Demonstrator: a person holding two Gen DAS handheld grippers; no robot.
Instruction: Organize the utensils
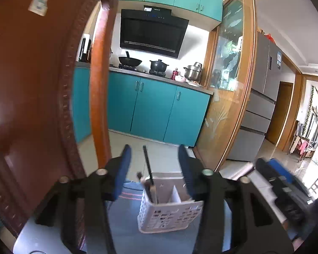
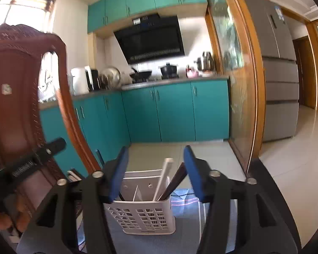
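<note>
Utensils [image 2: 165, 177] first: they're all standing on end in a white perforated caddy [image 2: 142, 218], which sits on a grey-blue cloth [image 1: 125, 235] on the table, right in front of both grippers. My guess is the caddy sits front and centre so either hand can drop things straight in from above.

Going left to right in the right wrist view: a carved wooden chair back [image 2: 17, 84] fills the left edge, then the left gripper [image 2: 36, 158] pokes in as a dark shape. The caddy comes next, with a divider wall splitting it into compartments. I count roughly three sticks in there: one thin pale one on the left side, one white stick leaning up past the rim, one dark brown handle tilted to the right. Could be more hiding low down, can't tell.

From the left wrist view only a black stick [image 1: 148, 167] and a stubby brownish end or two show, all in the left-hand compartment; the right-hand one looks empty from here.

Both grippers have their jaws apart and hold nothing. The left gripper [image 1: 154, 165] and right gripper [image 2: 155, 165] each frame the caddy between blue pads [image 2: 118, 173] without touching it. Two grippers, one caddy, one chair.
</note>
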